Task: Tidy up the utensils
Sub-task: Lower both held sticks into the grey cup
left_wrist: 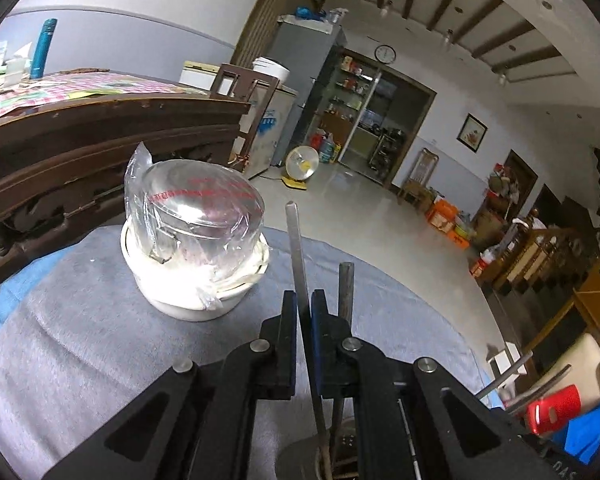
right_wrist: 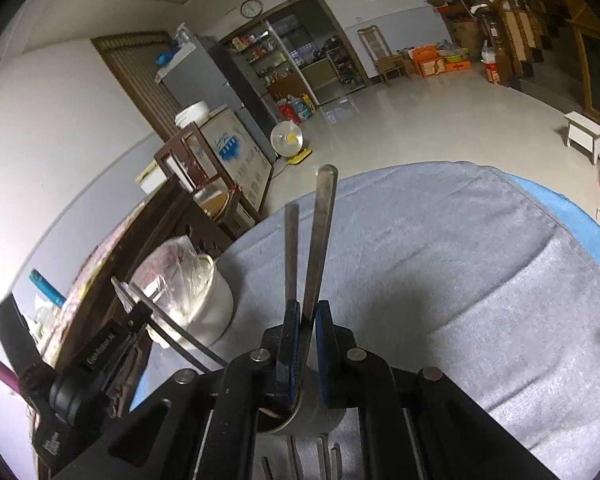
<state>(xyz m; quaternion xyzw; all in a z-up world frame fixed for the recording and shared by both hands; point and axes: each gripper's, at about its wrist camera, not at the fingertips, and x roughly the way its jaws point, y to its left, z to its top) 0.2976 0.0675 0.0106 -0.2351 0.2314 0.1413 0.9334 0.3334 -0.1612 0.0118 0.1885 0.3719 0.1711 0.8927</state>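
Note:
My left gripper [left_wrist: 304, 304] is shut on a flat steel utensil handle [left_wrist: 297, 248] that stands upright between its blue pads. A second, darker handle [left_wrist: 346, 288] stands just right of it. Both go down into a metal holder [left_wrist: 340, 456] below the jaws, mostly hidden. My right gripper [right_wrist: 307, 316] is shut on another flat steel handle [right_wrist: 320, 232], tilted slightly right, with a second handle [right_wrist: 291, 252] beside it on the left. A metal holder cup [right_wrist: 304, 420] sits under the right jaws. The left gripper's body [right_wrist: 96, 360] shows at the lower left of the right wrist view.
A white bowl holding a plastic-wrapped glass jug [left_wrist: 196, 216] stands on the grey towel-covered table [left_wrist: 80, 340]; the bowl also shows in the right wrist view [right_wrist: 204, 312]. A dark wooden cabinet [left_wrist: 100, 140] lies behind. The table edge drops to open floor [left_wrist: 360, 200].

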